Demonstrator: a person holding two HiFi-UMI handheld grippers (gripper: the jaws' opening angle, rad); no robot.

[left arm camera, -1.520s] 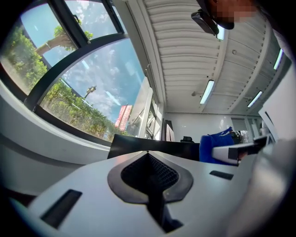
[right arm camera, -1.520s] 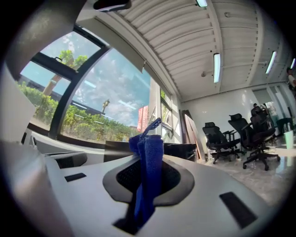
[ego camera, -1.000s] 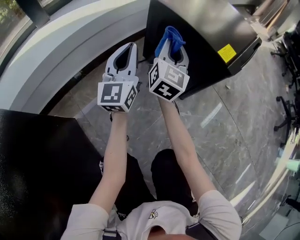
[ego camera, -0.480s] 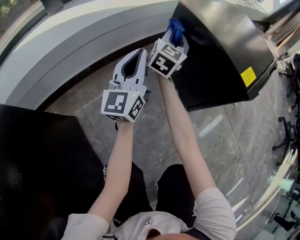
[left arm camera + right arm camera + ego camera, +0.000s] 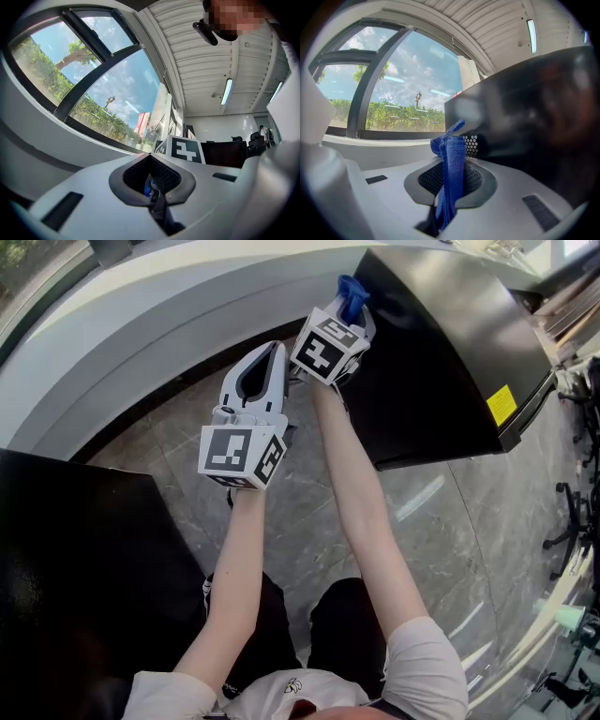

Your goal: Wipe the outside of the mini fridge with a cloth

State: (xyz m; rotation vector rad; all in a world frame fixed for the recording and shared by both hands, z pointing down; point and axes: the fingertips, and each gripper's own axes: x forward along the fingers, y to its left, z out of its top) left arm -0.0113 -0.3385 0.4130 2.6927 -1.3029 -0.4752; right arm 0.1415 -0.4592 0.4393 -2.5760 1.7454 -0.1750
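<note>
A black cabinet (image 5: 75, 596) fills the lower left of the head view, above a grey marbled floor (image 5: 431, 521). Beside it, the left gripper (image 5: 265, 357) hangs in the air with its jaws pressed together, pointing toward a curved white window ledge (image 5: 141, 324); its own view looks out through a large window (image 5: 84, 84) at trees and sky. Just to its right, the right gripper (image 5: 349, 313) is clamped on a folded blue cloth (image 5: 352, 292), which stands up out of the closed jaws in the right gripper view. The cloth's free end lies at the left edge of the black mini fridge (image 5: 441, 362), though actual contact cannot be confirmed. The fridge stands on the floor at the right of the scene, next to the ledge, with a yellow label (image 5: 502, 404) on its far-right side.
</note>
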